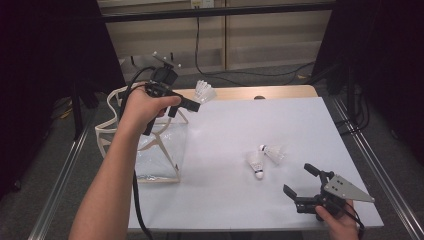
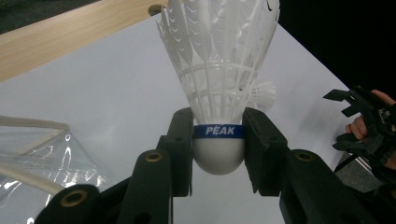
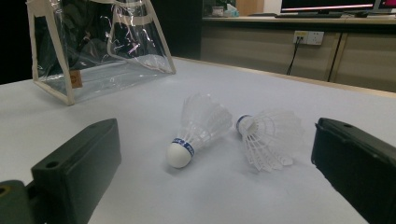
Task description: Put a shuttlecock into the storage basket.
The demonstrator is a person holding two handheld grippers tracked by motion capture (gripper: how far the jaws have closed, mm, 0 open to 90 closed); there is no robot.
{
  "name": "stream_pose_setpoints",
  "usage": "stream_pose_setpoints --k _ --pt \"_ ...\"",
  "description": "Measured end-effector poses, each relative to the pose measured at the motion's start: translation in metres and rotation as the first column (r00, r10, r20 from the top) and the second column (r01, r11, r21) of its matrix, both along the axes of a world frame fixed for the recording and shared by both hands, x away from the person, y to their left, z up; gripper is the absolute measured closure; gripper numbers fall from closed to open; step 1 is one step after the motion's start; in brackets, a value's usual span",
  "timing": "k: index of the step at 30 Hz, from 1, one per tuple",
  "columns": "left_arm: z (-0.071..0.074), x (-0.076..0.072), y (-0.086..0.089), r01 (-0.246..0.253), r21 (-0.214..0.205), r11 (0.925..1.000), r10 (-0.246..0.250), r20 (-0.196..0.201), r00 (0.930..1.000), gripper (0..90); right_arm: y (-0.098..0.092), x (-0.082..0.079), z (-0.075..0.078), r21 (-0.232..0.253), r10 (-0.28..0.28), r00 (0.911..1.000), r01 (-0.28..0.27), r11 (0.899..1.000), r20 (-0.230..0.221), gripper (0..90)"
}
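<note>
shuttlecocks: three white feathered shuttlecocks; held shuttlecock (image 2: pixel 219 116), two loose shuttlecocks (image 1: pixel 256 162) (image 1: pixel 273 153) lying touching on the white table top (image 1: pixel 225 200).
left gripper (image 1: pixel 196 106): jaws clenched on the held shuttlecock's white cork base, raised beside the bag's top.
right gripper (image 1: pixel 299 181): jaws released, wide apart, near the table's front right edge.
bag: one clear plastic bag with cream trim (image 1: pixel 150 155), upright at the table's left edge; contents cannot tell.
open room: bare table centre between bag and loose pair.

Shuttlecock (image 2: pixel 219 70): white feathers, smooth matt cork base, glossy blue band. Bag (image 3: pixel 100 51): clear glossy plastic, cream cloth trim. Table (image 1: pixel 280 120): matt white sheet, wooden far edge.
</note>
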State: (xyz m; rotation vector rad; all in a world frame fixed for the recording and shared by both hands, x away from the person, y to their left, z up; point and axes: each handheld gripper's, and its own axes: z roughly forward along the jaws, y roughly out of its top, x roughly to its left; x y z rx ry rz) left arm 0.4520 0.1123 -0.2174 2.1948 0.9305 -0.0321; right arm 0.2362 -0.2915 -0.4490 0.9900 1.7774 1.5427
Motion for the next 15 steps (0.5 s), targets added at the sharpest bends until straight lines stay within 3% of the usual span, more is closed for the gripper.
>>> stream_pose_setpoints --k 15 --pt "0.0023 0.0029 0.0072 -0.017 0.025 0.9996 0.017 0.006 0.9998 65.7 0.0 -0.0001 0.0002 0.0 -0.001 1.0 0.001 1.0 0.002 1.4"
